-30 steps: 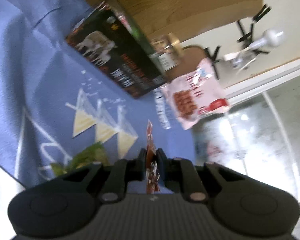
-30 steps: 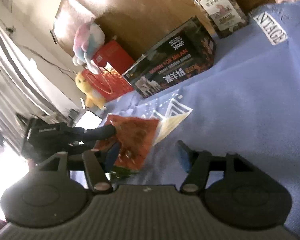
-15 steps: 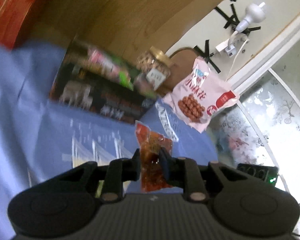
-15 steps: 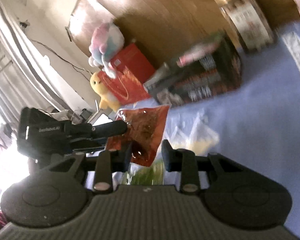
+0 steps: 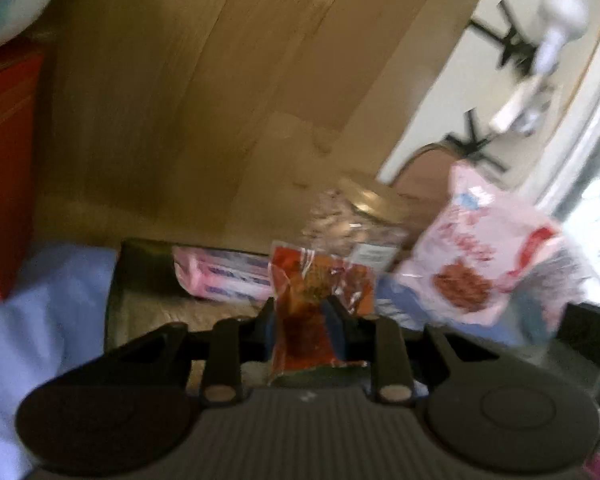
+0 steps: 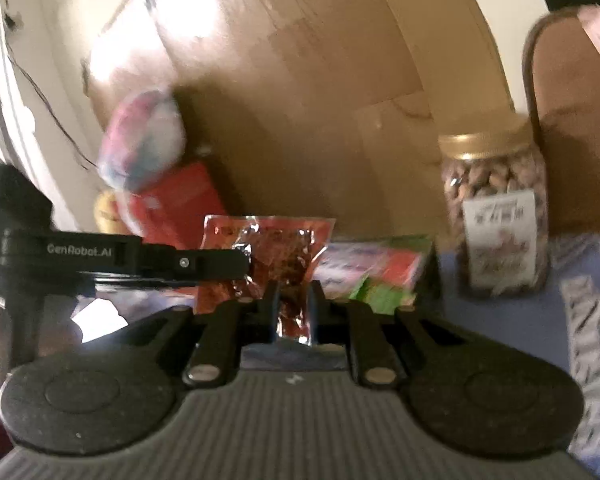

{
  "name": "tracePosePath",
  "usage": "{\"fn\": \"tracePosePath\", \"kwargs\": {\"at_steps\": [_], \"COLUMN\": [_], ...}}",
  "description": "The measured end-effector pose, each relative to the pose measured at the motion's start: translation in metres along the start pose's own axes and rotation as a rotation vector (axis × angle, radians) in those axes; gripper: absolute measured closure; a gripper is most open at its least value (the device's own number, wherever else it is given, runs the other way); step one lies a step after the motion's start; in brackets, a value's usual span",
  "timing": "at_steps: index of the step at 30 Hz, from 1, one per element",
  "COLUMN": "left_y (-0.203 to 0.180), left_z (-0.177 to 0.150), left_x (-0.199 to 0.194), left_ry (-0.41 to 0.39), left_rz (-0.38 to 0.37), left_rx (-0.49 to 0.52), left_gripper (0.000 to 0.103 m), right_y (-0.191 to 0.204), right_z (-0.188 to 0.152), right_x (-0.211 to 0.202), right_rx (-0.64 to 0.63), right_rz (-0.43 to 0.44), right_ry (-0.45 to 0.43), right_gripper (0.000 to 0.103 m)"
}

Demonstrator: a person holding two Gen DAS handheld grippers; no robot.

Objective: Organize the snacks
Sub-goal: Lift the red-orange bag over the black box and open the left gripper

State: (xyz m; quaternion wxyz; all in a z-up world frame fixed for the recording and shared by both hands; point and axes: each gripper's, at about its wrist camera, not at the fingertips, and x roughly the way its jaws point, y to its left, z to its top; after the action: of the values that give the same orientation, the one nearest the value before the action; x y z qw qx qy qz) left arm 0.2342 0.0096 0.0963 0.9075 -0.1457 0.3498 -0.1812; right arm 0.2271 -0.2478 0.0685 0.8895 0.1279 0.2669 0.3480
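A red foil snack packet [image 5: 308,300] is held in the air by both grippers. My left gripper [image 5: 302,312] is shut on its lower part. My right gripper [image 6: 292,300] is shut on the same red packet [image 6: 268,248]; the left gripper's fingers [image 6: 204,264] reach in from the left onto its edge. Behind it an open dark box [image 5: 152,292] holds a pink packet [image 5: 220,276]; the same box [image 6: 380,276] shows pink, red and green packets in the right wrist view.
A nut jar [image 6: 496,208] with a gold lid stands right of the box on the blue cloth [image 6: 500,320]. A pink snack bag [image 5: 476,256] leans further right. A red box [image 6: 176,204] and plush toys [image 6: 144,148] sit at the left by the wooden headboard.
The right gripper has closed onto the red packet, which was held only by the left gripper. Both grippers have lifted it and turned toward the box and headboard.
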Motion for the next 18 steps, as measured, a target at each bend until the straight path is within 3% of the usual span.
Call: {"fn": "tracePosePath", "kwargs": {"at_steps": [3, 5, 7, 13, 16, 18], "left_y": [0.002, 0.001, 0.004, 0.007, 0.007, 0.008], "left_z": [-0.005, -0.012, -0.016, -0.023, -0.045, -0.075], "left_x": [0.033, 0.039, 0.032, -0.023, -0.064, -0.091], "left_ry": [0.058, 0.06, 0.036, -0.06, -0.05, 0.002], "left_rz": [0.211, 0.298, 0.294, 0.239, 0.21, 0.205], "left_rx": [0.073, 0.131, 0.126, 0.041, 0.045, 0.038], "left_gripper": [0.055, 0.048, 0.047, 0.047, 0.047, 0.047], "right_y": [0.002, 0.002, -0.002, -0.01, -0.001, 0.001], "right_z": [-0.002, -0.007, -0.012, -0.019, -0.028, -0.041], "right_x": [0.025, 0.028, 0.019, -0.023, -0.043, -0.052], "right_rx": [-0.127, -0.19, -0.183, -0.063, 0.02, 0.089], "right_rz": [-0.134, -0.194, -0.187, -0.157, -0.061, 0.044], "right_ry": [0.038, 0.03, -0.017, -0.13, -0.077, 0.03], "right_gripper": [0.078, 0.067, 0.058, 0.057, 0.057, 0.057]}}
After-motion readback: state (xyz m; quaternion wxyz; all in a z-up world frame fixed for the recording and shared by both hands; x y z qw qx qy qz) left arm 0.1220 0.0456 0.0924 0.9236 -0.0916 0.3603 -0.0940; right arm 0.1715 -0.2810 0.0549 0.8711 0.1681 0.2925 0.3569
